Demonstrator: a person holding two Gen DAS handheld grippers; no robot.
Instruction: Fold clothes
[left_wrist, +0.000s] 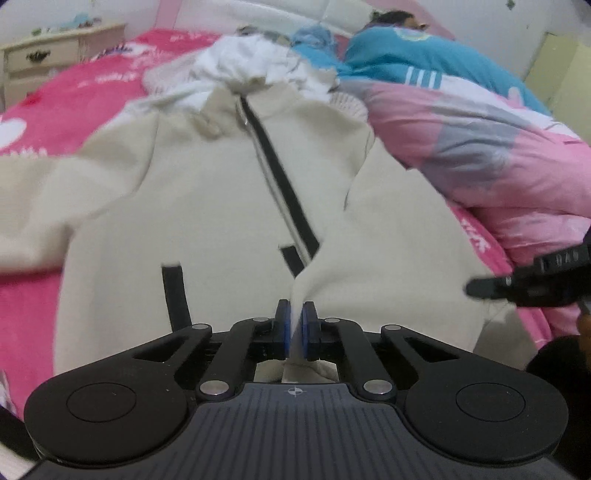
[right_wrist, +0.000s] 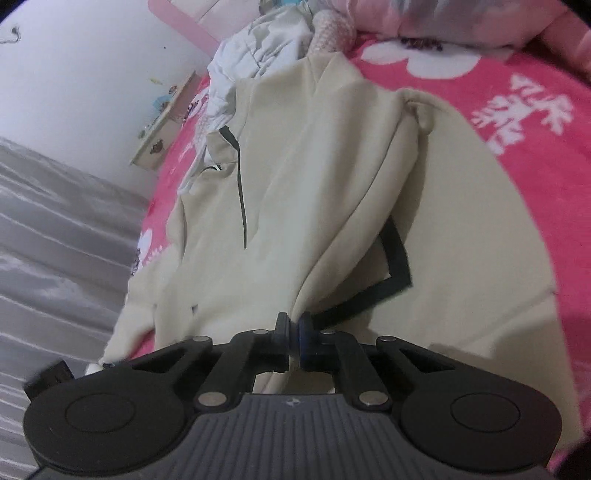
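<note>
While pinched, cream jacket (left_wrist: 207, 192) fills both fingers (left_wrist: 283, 325).

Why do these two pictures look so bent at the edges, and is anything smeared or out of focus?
Left wrist view: fisheye bulge, dark corners; the cream jacket and bedside drawer are motion-smeared, while the left tool is sharp. Right wrist view: tilted, steadier; right tool crisp, pink bedspread lettering slightly soft.

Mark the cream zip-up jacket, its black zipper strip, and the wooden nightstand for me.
Cream zip-up fleece jacket (left_wrist: 207, 192): left wrist view, left chest panel.
Black zipper strip (left_wrist: 280, 173): left wrist view, mid-length of the strip.
Cream wooden nightstand (left_wrist: 48, 55): left wrist view, drawer front by the handle.
</note>
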